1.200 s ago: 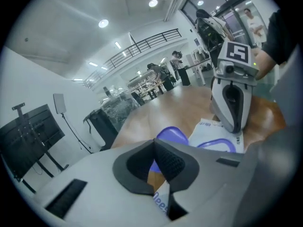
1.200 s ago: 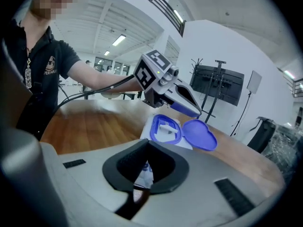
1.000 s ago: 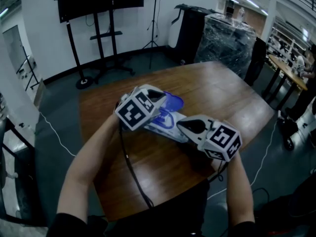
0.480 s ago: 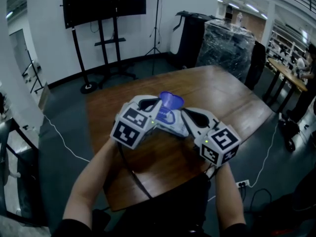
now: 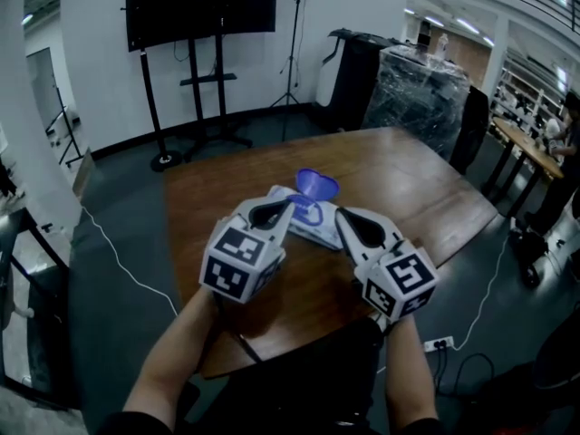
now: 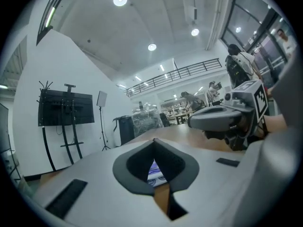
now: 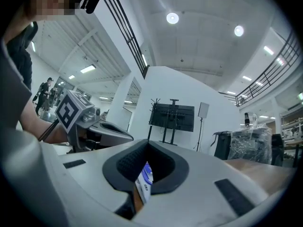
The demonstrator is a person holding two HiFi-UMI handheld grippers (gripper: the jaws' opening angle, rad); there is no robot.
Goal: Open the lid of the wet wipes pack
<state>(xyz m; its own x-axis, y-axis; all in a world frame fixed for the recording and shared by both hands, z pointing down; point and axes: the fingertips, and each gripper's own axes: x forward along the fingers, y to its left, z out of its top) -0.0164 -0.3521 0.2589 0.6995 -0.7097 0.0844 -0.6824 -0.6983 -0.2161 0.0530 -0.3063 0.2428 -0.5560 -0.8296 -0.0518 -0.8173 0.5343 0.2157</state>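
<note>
Lying mid-counter (image 5: 417,198), the wet wipes pack (image 5: 304,222) has its blue lid (image 5: 317,186) raised at the far end. Left gripper (image 5: 282,209) and right gripper (image 5: 343,217) sit just beside its near corners, jaws pressed together, holding nothing.

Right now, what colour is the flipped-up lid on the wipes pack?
Blue lid, clearest in head view.
</note>
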